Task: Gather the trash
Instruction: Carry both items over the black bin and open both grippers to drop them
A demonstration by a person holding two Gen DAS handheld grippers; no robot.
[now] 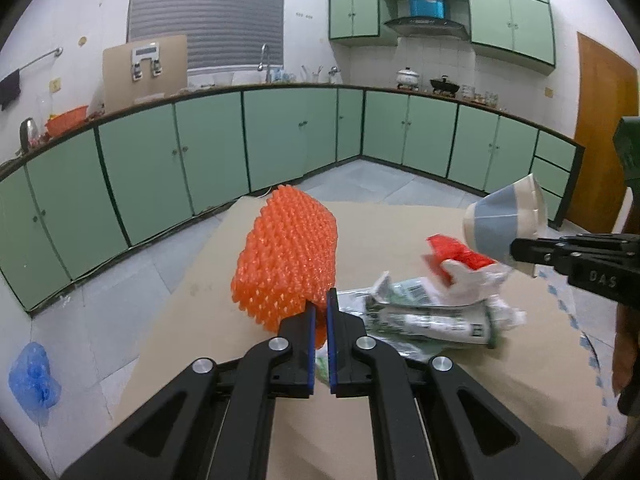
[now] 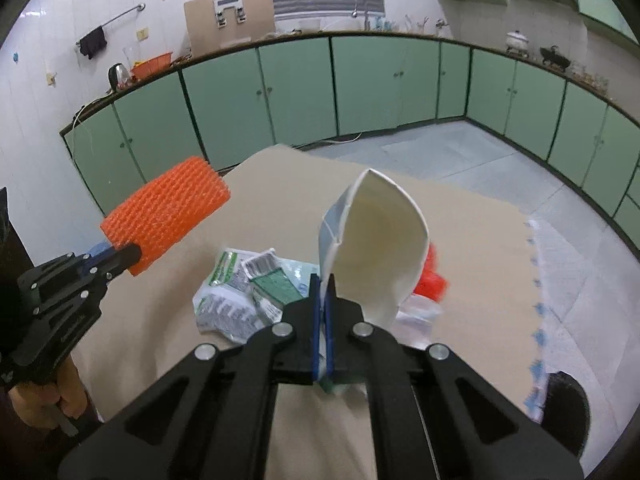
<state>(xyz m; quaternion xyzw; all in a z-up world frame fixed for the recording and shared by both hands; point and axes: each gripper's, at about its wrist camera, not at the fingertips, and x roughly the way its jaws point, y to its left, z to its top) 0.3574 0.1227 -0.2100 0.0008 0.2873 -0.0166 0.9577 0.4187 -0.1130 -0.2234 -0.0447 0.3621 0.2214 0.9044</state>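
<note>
A: Left claw [image 1: 320, 312] — clamping on the orange foam fruit-net sleeve [image 1: 286, 260], pinching its near edge between blue pads, holding it clear above the tan cardboard-covered surface [image 1: 192, 300].

B: Confirming from the right wrist view: same orange net [image 2: 168, 216] sticking out up and forward from the left claw [image 2: 134, 258], hand [image 2: 44, 400] wrapping the handle at lower left.

A: Right claw [image 2: 322, 292] — squeezing the rim of a crushed white paper cup with blue-grey outside panels [image 2: 380, 248], jaws pressing nearly together on the wall. Cup tilting, mouth facing the camera, flattened into a pointed oval.

B: Matching in the left view: cup [image 1: 502, 216] hanging off the right claw [image 1: 516, 250] at right edge, lifted off the surface.

A: Remaining trash: crumpled white-and-green printed plastic wrappers [image 1: 424, 316] lying on the surface, just right of the left claw. Red-and-white crinkled packet [image 1: 464, 260] sitting behind them, under the cup.

B: Same pile in the right view: wrappers [image 2: 244, 292] lying left of the right claw, red packet [image 2: 432, 276] peeking out behind the cup, mostly hidden.

A: Off-surface: blue plastic bag [image 1: 34, 376] lying on the tiled floor at left. Green cabinets [image 1: 288, 136] running along the walls.
</note>
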